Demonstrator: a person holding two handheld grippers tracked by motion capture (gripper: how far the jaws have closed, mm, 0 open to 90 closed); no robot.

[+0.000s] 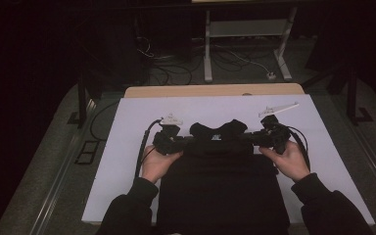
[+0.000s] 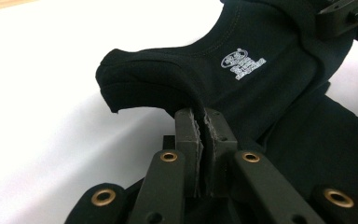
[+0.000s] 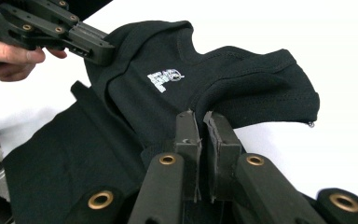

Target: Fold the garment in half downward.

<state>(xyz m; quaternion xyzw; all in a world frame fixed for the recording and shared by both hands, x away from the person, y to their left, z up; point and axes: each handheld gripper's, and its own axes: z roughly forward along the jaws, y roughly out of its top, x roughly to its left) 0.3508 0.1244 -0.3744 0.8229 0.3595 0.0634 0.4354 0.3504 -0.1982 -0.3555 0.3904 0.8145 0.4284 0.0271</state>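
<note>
From the high view, one black cotton T-shirt (image 1: 223,181) is lying on the white-covered bench (image 1: 127,147), between two tongs: left tongs (image 1: 180,143), right tongs (image 1: 254,139).

In the left gripper view, the left tongs (image 2: 203,122) are clamping its shoulder fold; one white printed neck label (image 2: 243,63) is showing.

In the right gripper view, the right tongs (image 3: 200,122) are pinching the other shoulder.

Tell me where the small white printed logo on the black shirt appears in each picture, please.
High view: the white logo sits at the centre, on the raised top part of the black shirt.
Left gripper view: upper right of centre.
Right gripper view: upper left of centre.
Shared landmark: the curved neckline just above the logo.
</note>
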